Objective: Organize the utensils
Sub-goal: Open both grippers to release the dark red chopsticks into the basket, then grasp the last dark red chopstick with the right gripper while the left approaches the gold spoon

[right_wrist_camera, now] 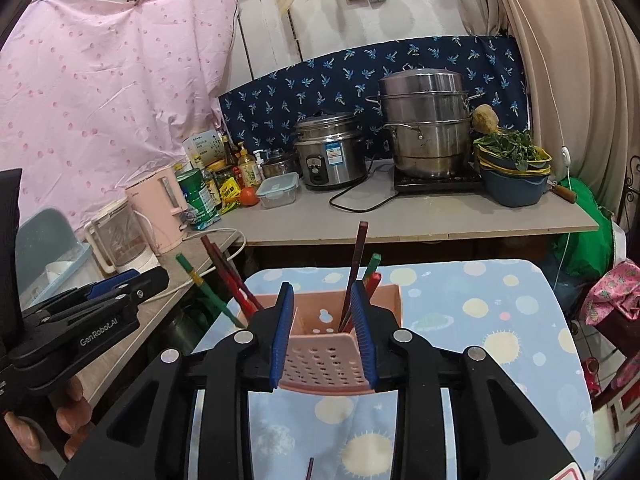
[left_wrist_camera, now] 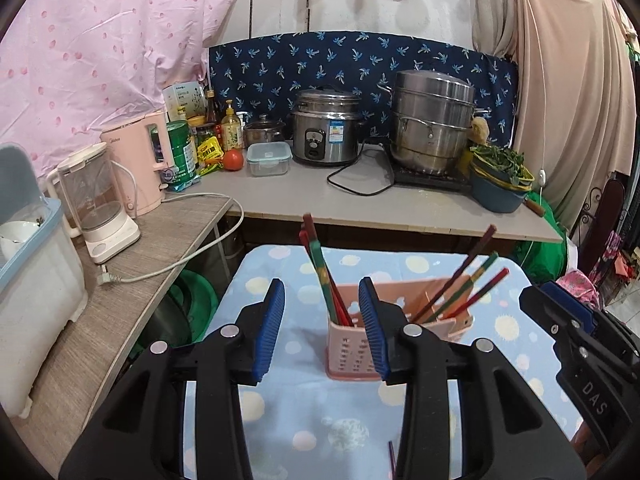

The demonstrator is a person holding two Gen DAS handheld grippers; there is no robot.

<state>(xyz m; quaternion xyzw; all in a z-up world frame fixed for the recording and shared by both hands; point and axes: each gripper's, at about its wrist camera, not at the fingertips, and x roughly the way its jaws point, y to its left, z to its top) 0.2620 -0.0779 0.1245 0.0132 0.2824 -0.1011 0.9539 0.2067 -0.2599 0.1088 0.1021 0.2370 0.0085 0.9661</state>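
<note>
A pink perforated utensil holder (left_wrist_camera: pixel 352 350) (right_wrist_camera: pixel 320 360) stands on a table with a light blue dotted cloth (left_wrist_camera: pixel 304 412) (right_wrist_camera: pixel 480 320). Red and green chopsticks (left_wrist_camera: pixel 320 268) (right_wrist_camera: pixel 224 284) lean out of one compartment, and more chopsticks (left_wrist_camera: pixel 472 280) (right_wrist_camera: pixel 358 260) out of the other. My left gripper (left_wrist_camera: pixel 322 284) (right_wrist_camera: pixel 154 278) is open just short of the holder with nothing between its blue pads. My right gripper (right_wrist_camera: pixel 322 286) (left_wrist_camera: pixel 530 298) is also open, close in front of the holder and pressing on nothing. One dark chopstick (left_wrist_camera: pixel 391 460) (right_wrist_camera: pixel 310 468) lies on the cloth below the grippers.
Behind the table a grey counter (left_wrist_camera: pixel 304 196) carries a rice cooker (left_wrist_camera: pixel 326 128), a steel steamer pot (left_wrist_camera: pixel 432 120), a blue bowl of greens (left_wrist_camera: pixel 500 180), a lidded food box (left_wrist_camera: pixel 268 158), bottles and a pink kettle (left_wrist_camera: pixel 138 168). A side shelf (left_wrist_camera: pixel 132 300) holds a glass kettle (left_wrist_camera: pixel 94 208). A person's hand (right_wrist_camera: pixel 68 412) holds the left gripper.
</note>
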